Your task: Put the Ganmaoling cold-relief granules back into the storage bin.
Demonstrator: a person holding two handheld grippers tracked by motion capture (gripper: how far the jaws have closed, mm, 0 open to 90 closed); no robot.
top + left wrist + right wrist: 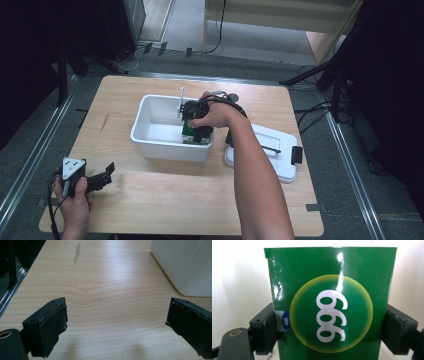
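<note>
A glossy green box (332, 277) with a yellow-ringed circle and white figures sits between the jaws of my right gripper (330, 327), and both pads press on its side edges. From above, that right gripper (196, 131) reaches down into the white bin (150, 142) and holds the green box (188, 133) upright near the bin's near right corner. My left gripper (106, 173) rests low over the table's near left corner. Its jaws stand wide apart over bare wood, so the left gripper (116, 322) is open with nothing between them.
The bin's white lid (280, 165), with a black clip (296, 155), lies flat on the wooden table (165, 200) just right of the bin. A thin white upright piece (181, 100) stands at the bin's far rim. The bin's outer wall (185, 265) lies ahead and right of the left jaws.
</note>
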